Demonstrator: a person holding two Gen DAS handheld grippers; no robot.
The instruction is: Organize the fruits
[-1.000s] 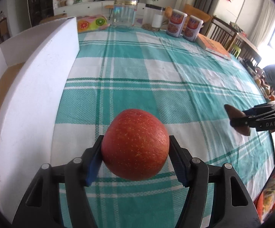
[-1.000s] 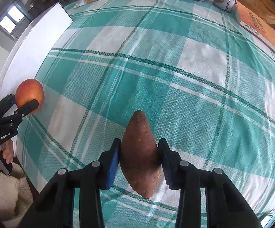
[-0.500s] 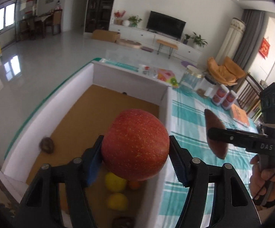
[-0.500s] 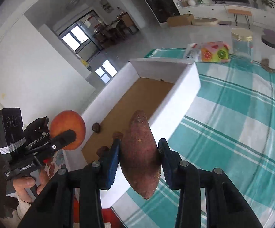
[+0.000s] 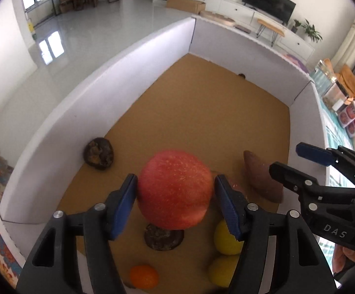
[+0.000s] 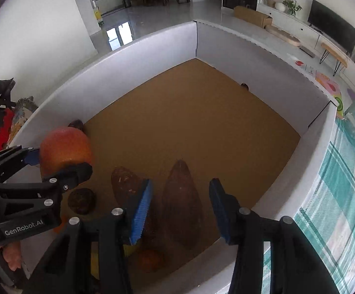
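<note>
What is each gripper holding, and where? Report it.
The left gripper clamps the red apple across its sides. The right gripper is open, holding nothing; the sweet potato lies below.

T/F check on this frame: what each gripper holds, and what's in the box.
1. The left gripper is shut on the red apple. True.
2. The right gripper grips a sweet potato. False: its jaws are open, and the sweet potato lies in the white box beneath them.
3. The apple rests on the box floor. False: it is held above the floor.
4. Two yellow fruits and an orange lie in the box. True.
</note>
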